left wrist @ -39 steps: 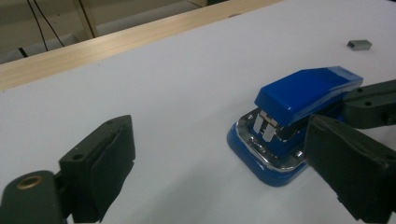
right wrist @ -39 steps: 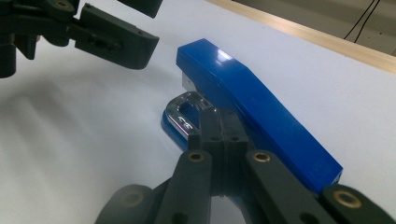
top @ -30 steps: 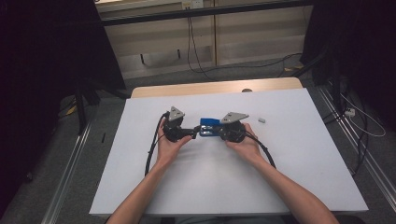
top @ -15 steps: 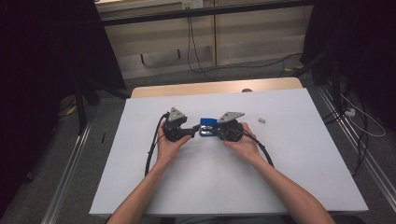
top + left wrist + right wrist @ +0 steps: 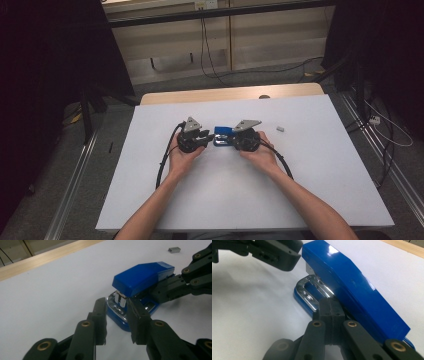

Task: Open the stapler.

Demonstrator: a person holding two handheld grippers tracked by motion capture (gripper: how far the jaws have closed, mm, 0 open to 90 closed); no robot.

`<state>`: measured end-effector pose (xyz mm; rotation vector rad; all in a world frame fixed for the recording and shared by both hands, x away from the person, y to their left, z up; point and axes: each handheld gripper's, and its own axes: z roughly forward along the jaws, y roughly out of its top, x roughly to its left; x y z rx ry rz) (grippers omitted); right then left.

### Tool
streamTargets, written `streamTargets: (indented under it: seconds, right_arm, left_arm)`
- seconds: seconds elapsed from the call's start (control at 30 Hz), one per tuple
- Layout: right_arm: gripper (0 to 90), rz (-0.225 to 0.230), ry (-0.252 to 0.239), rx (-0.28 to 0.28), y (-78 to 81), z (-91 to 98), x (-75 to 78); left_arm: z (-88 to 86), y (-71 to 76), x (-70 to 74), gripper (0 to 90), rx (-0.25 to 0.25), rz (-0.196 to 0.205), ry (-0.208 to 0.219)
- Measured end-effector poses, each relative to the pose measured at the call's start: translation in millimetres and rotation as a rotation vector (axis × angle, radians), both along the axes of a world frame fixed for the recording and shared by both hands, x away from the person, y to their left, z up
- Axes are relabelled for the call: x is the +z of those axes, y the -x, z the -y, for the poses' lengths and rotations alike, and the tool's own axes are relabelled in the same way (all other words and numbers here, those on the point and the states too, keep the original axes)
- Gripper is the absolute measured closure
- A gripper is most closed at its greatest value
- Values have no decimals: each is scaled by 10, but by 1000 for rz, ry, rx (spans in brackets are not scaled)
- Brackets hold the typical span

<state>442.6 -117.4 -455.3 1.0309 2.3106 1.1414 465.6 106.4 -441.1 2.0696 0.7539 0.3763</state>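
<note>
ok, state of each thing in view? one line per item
blue stapler: on the table, top arm raised off the base
left gripper: jaws just closing at the stapler's front end, gap visible, no grip yet
right gripper: shut, pushed in between the stapler's arm and base
staple block: loose on the white table

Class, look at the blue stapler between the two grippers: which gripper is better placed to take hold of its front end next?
Left. The left gripper faces the stapler's front end with jaws just closing either side of it, while the right gripper sits shut at its rear.
</note>
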Motion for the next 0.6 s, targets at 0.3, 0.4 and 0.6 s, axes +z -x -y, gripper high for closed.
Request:
streamTargets:
  seconds: [0.3,0.4,0.6]
  right_arm:
    - [900,-6,-1,-6,1,11,4]
    - [900,-6,5,-3,0,11,8]
    - [900,-6,2,-1,-4,16,6]
  left_arm:
    - [8,-17,-41,900,5,-5,-15]
    - [24,-45,-59,900,13,-2,-9]
    - [51,-79,-70,900,23,2,-10]
